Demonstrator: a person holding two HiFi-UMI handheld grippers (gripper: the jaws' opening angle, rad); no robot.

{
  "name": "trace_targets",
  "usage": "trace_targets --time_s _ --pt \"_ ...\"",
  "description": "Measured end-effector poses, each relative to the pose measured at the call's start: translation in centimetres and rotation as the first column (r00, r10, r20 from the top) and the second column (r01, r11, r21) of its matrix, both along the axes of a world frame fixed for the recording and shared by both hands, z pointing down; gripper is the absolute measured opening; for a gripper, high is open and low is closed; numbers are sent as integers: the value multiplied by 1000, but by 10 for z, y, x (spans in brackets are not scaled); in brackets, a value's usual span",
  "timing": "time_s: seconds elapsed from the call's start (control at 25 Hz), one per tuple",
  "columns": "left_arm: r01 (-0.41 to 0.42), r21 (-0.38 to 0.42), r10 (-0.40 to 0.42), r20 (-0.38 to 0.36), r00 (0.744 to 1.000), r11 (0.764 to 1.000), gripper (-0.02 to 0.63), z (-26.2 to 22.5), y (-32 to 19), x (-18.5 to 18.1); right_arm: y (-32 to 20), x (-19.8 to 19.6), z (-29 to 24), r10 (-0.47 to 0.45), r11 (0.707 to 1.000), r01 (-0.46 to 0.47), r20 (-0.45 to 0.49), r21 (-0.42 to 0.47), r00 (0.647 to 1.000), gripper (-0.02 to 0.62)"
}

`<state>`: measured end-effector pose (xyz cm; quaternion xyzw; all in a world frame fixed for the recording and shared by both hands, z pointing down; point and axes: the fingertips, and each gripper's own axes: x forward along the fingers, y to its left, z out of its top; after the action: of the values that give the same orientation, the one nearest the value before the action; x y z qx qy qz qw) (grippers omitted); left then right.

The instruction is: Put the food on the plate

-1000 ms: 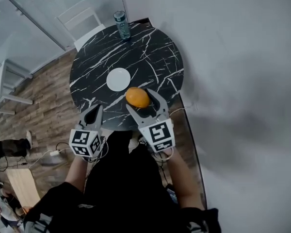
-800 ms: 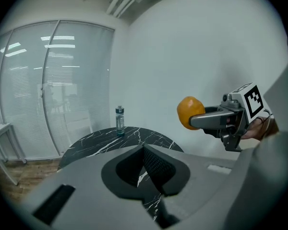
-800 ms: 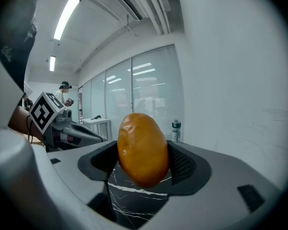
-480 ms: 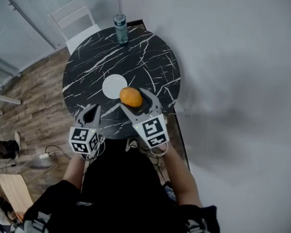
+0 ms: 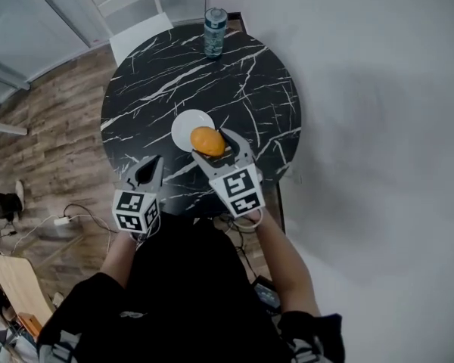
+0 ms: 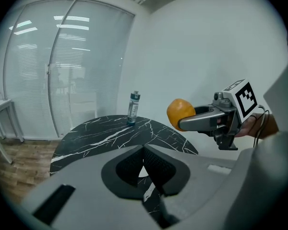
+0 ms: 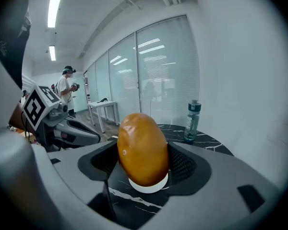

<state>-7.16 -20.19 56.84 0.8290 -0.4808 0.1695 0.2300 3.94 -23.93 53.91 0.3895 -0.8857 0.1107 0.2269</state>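
Right gripper [image 5: 212,148], forearm extended over the black marble table [image 5: 159,89], clamps an orange fruit [image 5: 206,140] above the white plate [image 5: 184,125]. Left gripper [image 5: 148,171], jaws closed and empty, hovers at the table's near rim.

The person wears a black top [image 5: 185,293]. The left gripper [image 5: 150,166] and right gripper [image 5: 210,143] are grey (each with a white, black-marked cube [image 5: 134,211]).

1. The right gripper [image 5: 211,144] hangs over the right edge of the plate [image 5: 183,127], its fingers [image 5: 238,151] clamped on either side of the orange food [image 5: 207,141].
2. The left gripper [image 5: 147,169] hovers just nearer than the plate and to its left, fingers pressed together, holding nothing.
3. The right forearm [image 5: 281,255] and the left forearm [image 5: 119,254] both stretch forward toward the plate.
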Motion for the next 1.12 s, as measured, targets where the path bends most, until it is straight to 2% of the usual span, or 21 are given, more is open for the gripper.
trace_targets --time_s 0.24,0.44,0.88,1.12 --pt "10 -49 -11 -18 1000 999 -2 27 -19 -12 -19 -21 41 -33 996 29 -45 -89 998 311" --pt "-14 -86 13 -14 1000 996 0 48 -34 -15 -33 -34 70 -55 987 43 -77 -156 995 311" --pt "-27 -153 31 19 999 988 -1 90 -68 -33 -55 -47 125 -93 963 51 -148 -264 985 311" --pt "-31 -173 35 23 999 984 -1 106 -81 -35 -59 -49 152 -92 946 39 -150 -323 984 311"
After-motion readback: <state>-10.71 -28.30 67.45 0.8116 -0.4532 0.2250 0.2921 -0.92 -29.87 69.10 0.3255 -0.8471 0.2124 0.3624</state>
